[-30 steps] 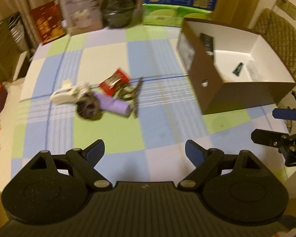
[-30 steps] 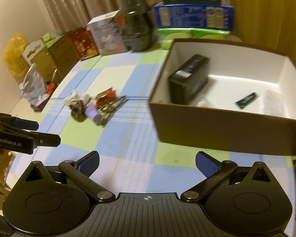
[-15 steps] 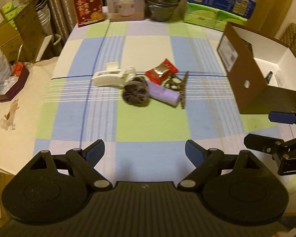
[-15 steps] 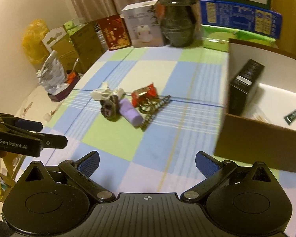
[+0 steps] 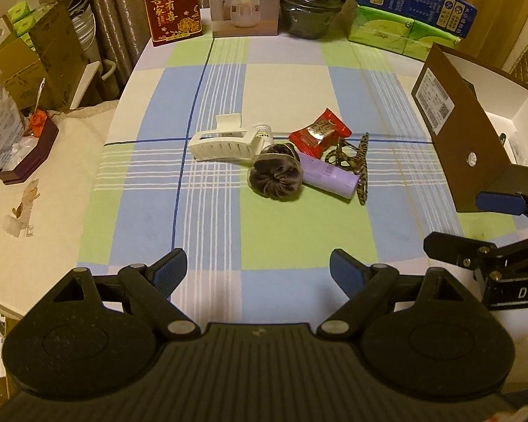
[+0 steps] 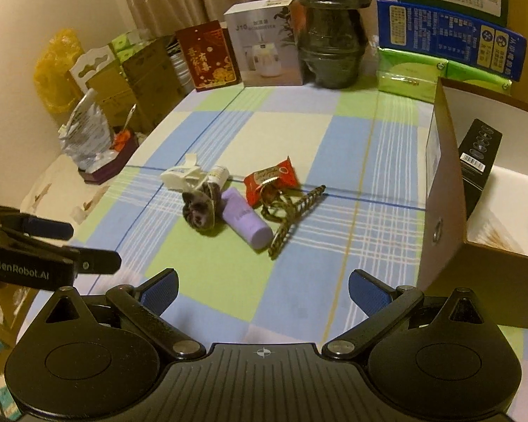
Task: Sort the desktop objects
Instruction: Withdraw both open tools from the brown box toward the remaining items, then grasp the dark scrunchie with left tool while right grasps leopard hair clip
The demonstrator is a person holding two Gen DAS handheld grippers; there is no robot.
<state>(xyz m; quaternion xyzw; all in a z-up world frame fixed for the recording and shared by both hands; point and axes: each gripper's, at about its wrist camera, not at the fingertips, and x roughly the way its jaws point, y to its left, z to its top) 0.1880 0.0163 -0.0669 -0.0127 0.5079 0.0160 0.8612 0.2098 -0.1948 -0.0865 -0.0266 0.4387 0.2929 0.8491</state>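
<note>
My left gripper [image 5: 258,270] and right gripper [image 6: 262,288] both hang wide open and empty above the near edge of the checked-cloth table [image 5: 299,81]. Mid-table lies a touching cluster: white plastic claw clip [image 5: 225,142], dark fabric scrunchie [image 5: 276,176], lilac tube [image 5: 331,176], red candy wrapper [image 5: 320,133], leopard-print hair clip [image 5: 360,165]. The brown cardboard box [image 5: 454,130] sits at the right edge.

Checked tablecloth [image 5: 207,81], clutter pile [image 5: 278,161], open box [image 5: 464,147]
</note>
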